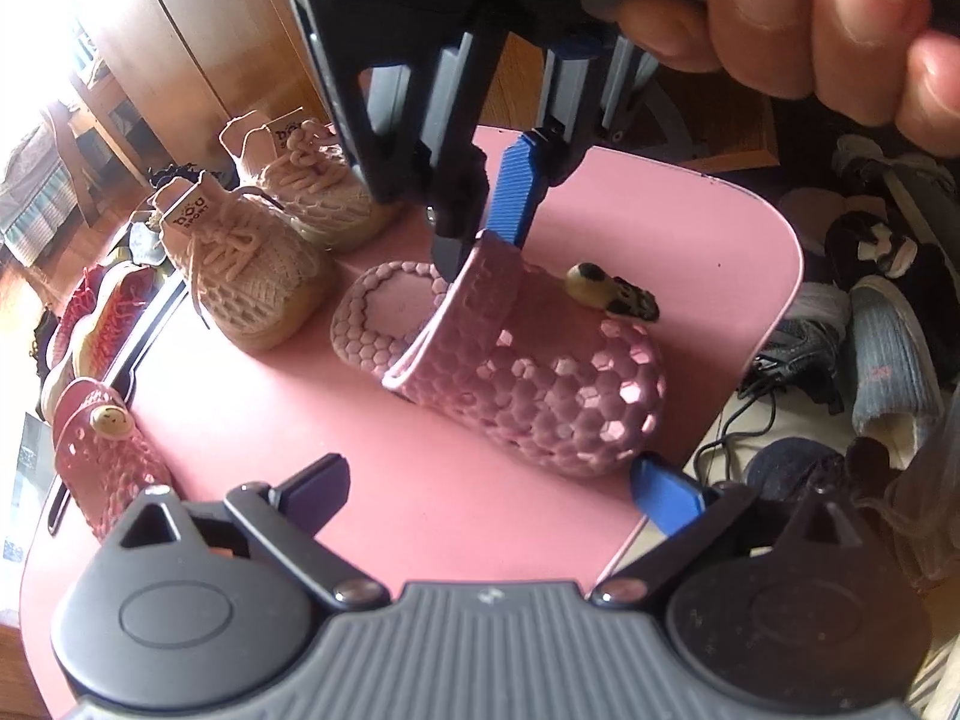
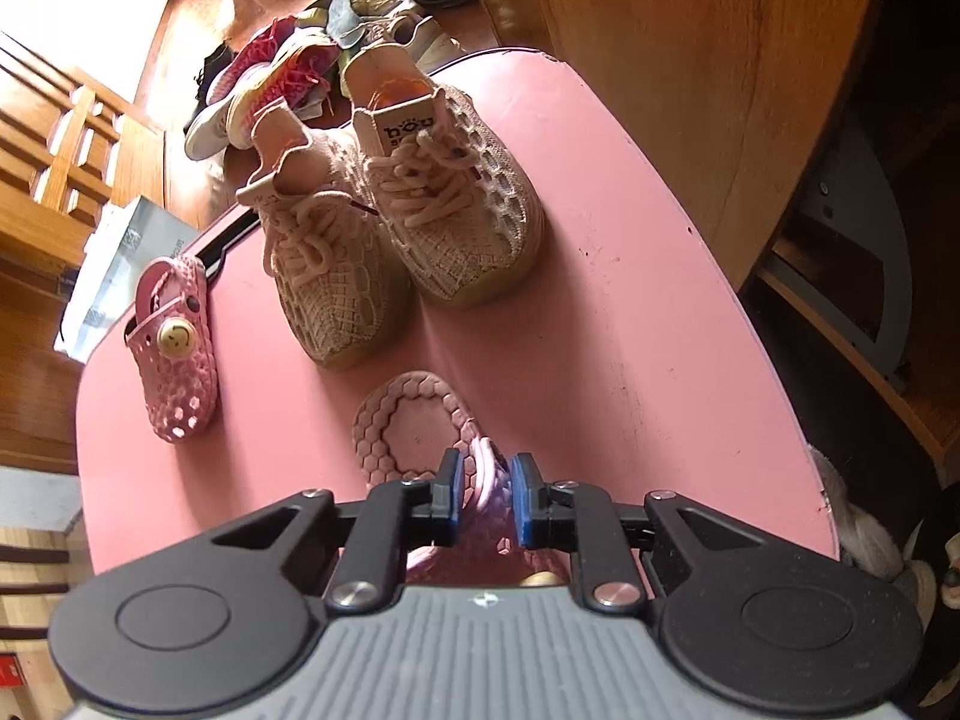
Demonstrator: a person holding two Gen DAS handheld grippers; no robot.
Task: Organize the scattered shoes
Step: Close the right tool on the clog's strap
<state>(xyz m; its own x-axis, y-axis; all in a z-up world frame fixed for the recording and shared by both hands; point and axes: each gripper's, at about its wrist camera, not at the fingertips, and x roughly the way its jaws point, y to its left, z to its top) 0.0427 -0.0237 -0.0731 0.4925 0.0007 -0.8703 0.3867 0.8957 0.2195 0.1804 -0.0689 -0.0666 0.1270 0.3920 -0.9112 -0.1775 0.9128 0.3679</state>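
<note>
Two beige sneakers (image 2: 396, 240) read "hou"; right gripper (image 2: 485, 495) pinches pink clog (image 1: 510, 360).

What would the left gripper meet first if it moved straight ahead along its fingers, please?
Most likely the pink clog that the right gripper pinches by its strap; it lies right ahead of the open left gripper, though depth is uncertain.

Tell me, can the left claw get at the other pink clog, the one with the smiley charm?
Probably yes. The left claw is open and holds nothing, and the smiley clog lies uncovered at the pink table's edge, with nothing between them.
</note>
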